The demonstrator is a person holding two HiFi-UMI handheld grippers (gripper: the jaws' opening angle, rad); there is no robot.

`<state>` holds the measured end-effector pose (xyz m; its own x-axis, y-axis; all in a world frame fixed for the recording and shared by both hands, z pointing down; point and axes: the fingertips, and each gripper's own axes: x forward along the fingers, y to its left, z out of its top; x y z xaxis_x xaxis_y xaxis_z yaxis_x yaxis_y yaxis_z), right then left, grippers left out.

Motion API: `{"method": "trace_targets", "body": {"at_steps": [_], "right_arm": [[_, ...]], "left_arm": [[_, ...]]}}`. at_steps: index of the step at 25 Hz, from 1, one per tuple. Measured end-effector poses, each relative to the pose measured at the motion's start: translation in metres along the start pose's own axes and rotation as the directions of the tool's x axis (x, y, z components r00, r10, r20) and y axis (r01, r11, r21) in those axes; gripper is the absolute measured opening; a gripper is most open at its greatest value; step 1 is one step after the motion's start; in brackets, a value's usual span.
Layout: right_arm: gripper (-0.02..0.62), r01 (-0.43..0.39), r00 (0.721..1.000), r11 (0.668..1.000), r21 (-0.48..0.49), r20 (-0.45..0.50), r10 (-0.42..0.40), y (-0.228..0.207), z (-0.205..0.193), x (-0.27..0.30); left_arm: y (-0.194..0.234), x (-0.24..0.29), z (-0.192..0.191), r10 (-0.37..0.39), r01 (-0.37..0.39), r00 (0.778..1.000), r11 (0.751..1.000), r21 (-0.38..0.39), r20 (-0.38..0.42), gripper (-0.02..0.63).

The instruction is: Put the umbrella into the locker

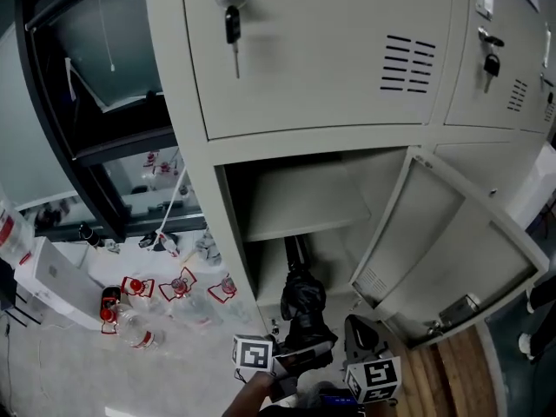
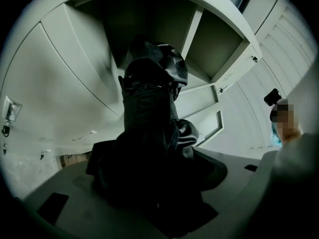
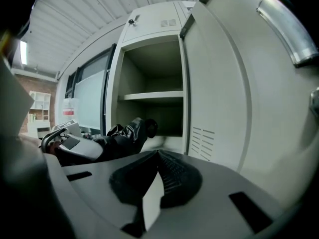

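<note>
A black folded umbrella (image 1: 302,298) points into the lower part of the open locker compartment (image 1: 261,268), beneath the shelf (image 1: 304,202). My left gripper (image 1: 300,354) is shut on its near end. In the left gripper view the umbrella (image 2: 149,128) fills the space between the jaws of the left gripper (image 2: 154,198) and runs up toward the locker opening. My right gripper (image 1: 356,337) sits just right of it, close to the open door (image 1: 443,241). In the right gripper view the right gripper (image 3: 159,183) is shut with nothing held, and the umbrella (image 3: 124,133) lies to the left.
The locker door hangs open to the right, its vent near my right gripper. Closed upper doors carry keys (image 1: 233,20). Several water bottles (image 1: 174,298) and a white box (image 1: 52,281) lie on the floor at left. Wooden floor (image 1: 452,372) shows at bottom right.
</note>
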<state>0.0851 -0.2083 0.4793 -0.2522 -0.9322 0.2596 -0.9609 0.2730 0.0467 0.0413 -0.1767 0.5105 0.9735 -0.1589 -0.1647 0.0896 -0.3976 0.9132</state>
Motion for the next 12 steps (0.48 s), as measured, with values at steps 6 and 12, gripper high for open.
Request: {"method": "trace_targets", "body": {"at_steps": [6,12], "right_arm": [[0.000,-0.001,1.000,1.000,0.008,0.001,0.001,0.0017,-0.0005,0.0009],[0.000,-0.016,1.000,1.000,0.004,0.011,0.016,0.0004,0.0021,0.0077]], "left_arm": [[0.0004,-0.0007,0.0028,-0.003,0.003,1.000,1.000,-0.015,0.001,0.275],[0.0048,0.0022,0.0059,-0.011,0.012,1.000,0.999,-0.051,0.018,0.275]]}}
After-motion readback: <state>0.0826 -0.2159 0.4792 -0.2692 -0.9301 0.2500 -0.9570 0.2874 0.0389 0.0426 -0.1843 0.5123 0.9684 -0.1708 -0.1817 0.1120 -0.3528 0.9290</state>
